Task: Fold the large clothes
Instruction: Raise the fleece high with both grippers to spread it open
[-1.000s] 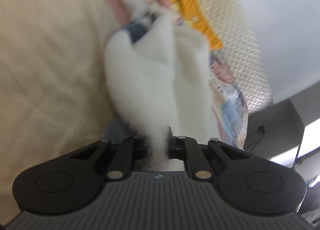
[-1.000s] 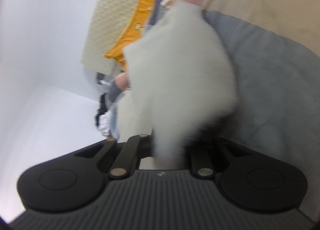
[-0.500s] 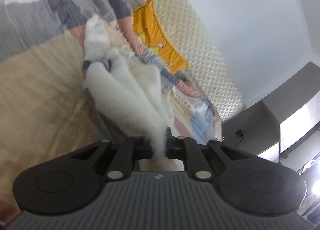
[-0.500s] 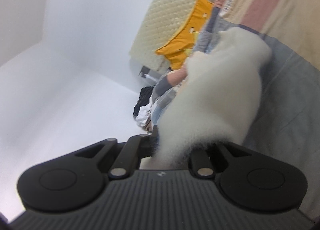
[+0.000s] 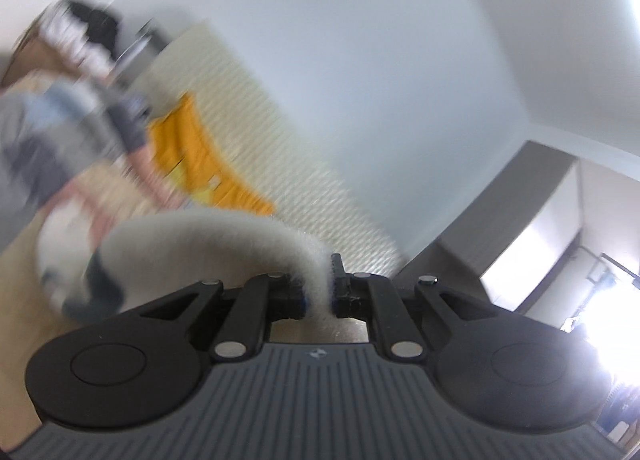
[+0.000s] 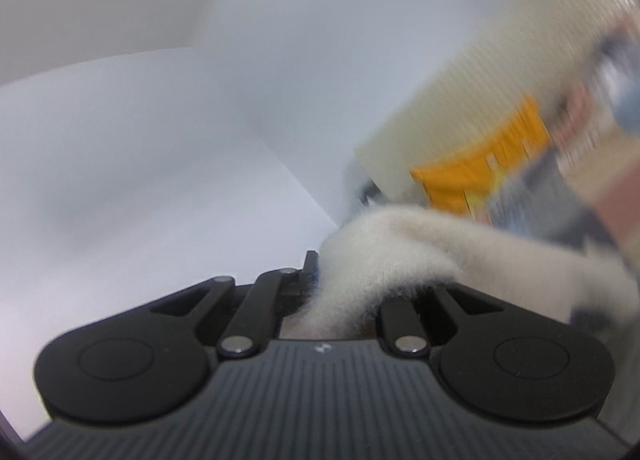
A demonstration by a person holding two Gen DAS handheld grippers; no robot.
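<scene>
A white fleecy garment (image 5: 192, 244) with a grey lining hangs in an arc from my left gripper (image 5: 330, 286), which is shut on its edge. It trails down to the left toward the beige bed cover (image 5: 20, 260). In the right wrist view the same fleecy garment (image 6: 400, 252) runs off to the right from my right gripper (image 6: 340, 284), which is shut on it too. The fleece hides the right finger there. Both grippers point level, high above the bed, and both views are blurred.
A cream quilted headboard (image 5: 256, 131) with an orange cloth (image 5: 192, 151) on it stands behind the bed, also the headboard (image 6: 500, 71) in the right wrist view. A patchwork quilt (image 5: 44, 131) lies bunched by it. A grey cabinet (image 5: 512, 219) and a bright window are at right.
Both grippers have risen steeply with the fleece still clamped. The views swung up from the bed to the wall and headboard, and the garment now stretches out below and sideways.
</scene>
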